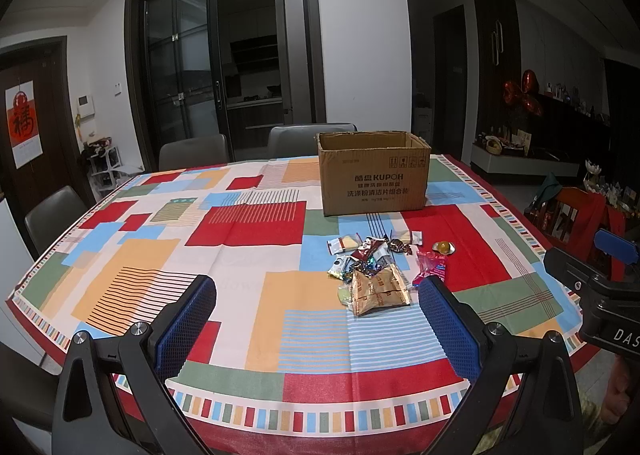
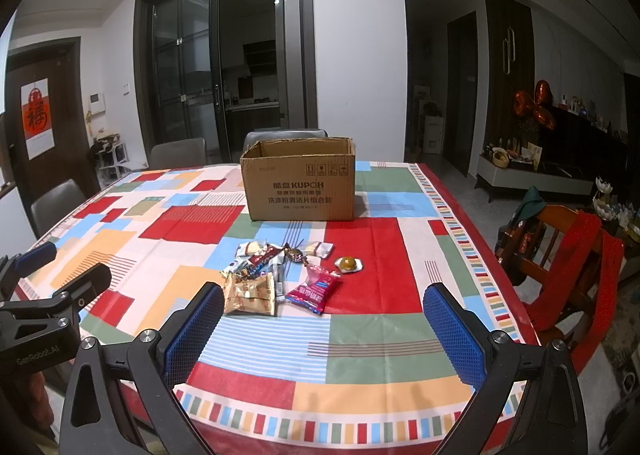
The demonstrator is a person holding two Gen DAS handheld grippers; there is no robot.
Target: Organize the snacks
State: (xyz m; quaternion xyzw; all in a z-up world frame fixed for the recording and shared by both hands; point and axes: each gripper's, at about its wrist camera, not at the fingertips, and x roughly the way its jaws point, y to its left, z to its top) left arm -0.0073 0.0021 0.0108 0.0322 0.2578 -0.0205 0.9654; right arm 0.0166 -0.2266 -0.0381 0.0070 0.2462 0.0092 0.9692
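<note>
From my left gripper [image 1: 316,319], whose blue-padded fingers [image 1: 188,325] stand spread wide with nothing between them, I look out over the table covered in a cloth of red, blue, orange and green blocks [image 1: 240,223]. The gripper hovers above the near edge of that cloth, touching nothing. The loose pile of wrapped snacks [image 1: 376,263] lies ahead and slightly right of its centre line, nearer the right finger than the left, and apart from both. Within the pile I see a gold-brown crinkled packet [image 1: 380,291] closest to me, a pink-red foil packet [image 1: 431,265] just right of it, and a small round yellow jelly cup [image 1: 443,246] off on its own at the right end. Beyond the pile stands the open brown cardboard box with printed lettering [image 1: 374,179], well apart from the snacks, at the far side of the table. Moving across to my right gripper [image 2: 324,325], its blue pads are likewise spread apart and empty, hanging over the near edge. From here the snack pile [image 2: 280,275] sits ahead and left of centre, the gold-brown packet [image 2: 250,295] just past the tip of the left finger [image 2: 196,329], the pink-red packet [image 2: 314,289] nearly dead ahead, the jelly cup [image 2: 348,264] beyond it.
</note>
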